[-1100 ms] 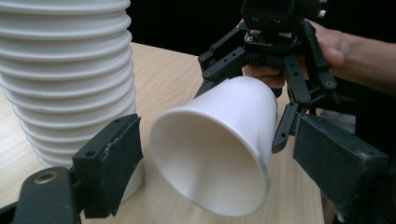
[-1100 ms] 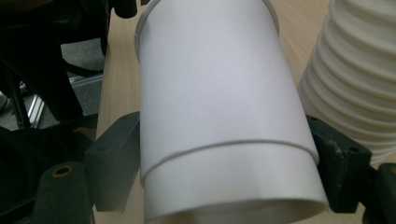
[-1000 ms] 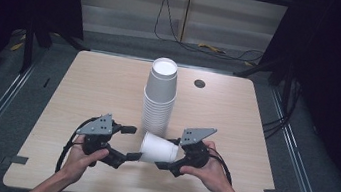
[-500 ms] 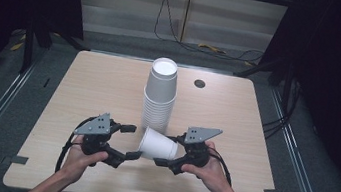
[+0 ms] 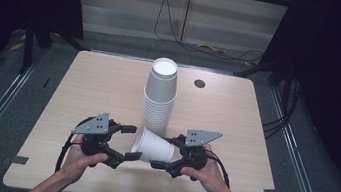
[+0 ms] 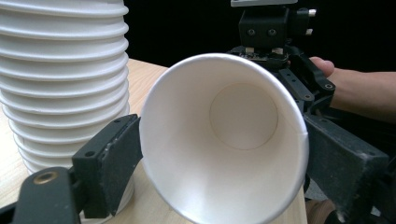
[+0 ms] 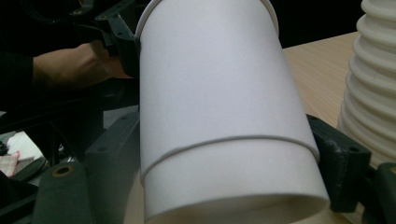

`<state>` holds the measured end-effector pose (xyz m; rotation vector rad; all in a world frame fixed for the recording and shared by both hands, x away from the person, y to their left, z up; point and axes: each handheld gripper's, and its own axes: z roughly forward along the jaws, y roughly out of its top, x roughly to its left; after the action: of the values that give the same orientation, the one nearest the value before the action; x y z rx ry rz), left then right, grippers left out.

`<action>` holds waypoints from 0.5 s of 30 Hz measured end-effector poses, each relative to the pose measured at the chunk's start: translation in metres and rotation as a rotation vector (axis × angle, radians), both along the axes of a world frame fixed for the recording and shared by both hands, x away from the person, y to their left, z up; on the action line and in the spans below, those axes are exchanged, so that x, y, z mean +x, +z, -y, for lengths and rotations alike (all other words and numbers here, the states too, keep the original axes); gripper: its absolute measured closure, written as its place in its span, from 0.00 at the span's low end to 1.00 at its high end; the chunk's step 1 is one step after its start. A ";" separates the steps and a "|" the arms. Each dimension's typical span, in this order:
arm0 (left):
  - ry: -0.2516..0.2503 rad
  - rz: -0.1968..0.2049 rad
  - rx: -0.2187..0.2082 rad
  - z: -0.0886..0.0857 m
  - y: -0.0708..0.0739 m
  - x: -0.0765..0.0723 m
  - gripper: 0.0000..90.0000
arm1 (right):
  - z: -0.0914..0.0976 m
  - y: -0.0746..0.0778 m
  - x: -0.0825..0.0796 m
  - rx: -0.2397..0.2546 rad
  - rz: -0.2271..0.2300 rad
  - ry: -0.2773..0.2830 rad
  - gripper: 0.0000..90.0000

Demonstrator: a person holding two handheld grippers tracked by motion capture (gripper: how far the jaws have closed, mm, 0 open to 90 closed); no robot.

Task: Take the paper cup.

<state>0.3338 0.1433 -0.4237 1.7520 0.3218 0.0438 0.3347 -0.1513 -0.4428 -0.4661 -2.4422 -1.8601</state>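
Two hands work at the near edge of a pale wooden bench (image 5: pixel 85 79), each holding a black two-jaw tool. The right tool (image 5: pixel 160 151) is clamped on the narrow base end of a white paper cup (image 5: pixel 153 146), which lies on its side between the two tools, its open mouth turned toward the left tool (image 5: pixel 131 142). In the right gripper view the cup's wall (image 7: pixel 215 116) sits squeezed between both jaws, and a seam line suggests it may be two cups nested together, though I cannot say for sure.

The left tool's jaws stand spread, one on each side of the cup's rim. In the left gripper view the mouth of the cup (image 6: pixel 224 140) opens between them, and I cannot tell whether the jaws touch the rim.

Just beyond both tools stands a tall stack of white paper cups (image 5: pixel 160 94), upright, close behind the held cup and crowding the far jaw of each tool; its ribbed rims show in the left gripper view (image 6: pixel 60 79) and the right gripper view (image 7: pixel 373 84). Farther off past the stack, a small dark round hole (image 5: pixel 199 83) sits in the bench top. Black cables (image 5: pixel 174 21) trail on the floor beyond the bench.
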 end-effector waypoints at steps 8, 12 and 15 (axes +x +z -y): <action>-0.019 -0.009 -0.004 0.003 -0.003 0.000 0.13 | 0.002 -0.001 0.000 0.059 -0.008 0.009 0.24; -0.003 -0.010 -0.004 0.003 -0.003 0.001 0.03 | 0.001 -0.001 -0.002 0.073 -0.007 0.019 0.24; -0.014 -0.021 -0.014 0.004 -0.004 0.001 0.00 | -0.001 -0.001 -0.002 0.089 -0.006 0.032 0.24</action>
<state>0.3351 0.1398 -0.4274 1.7416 0.3237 0.0131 0.3326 -0.1504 -0.4436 -0.4244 -2.3372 -1.9417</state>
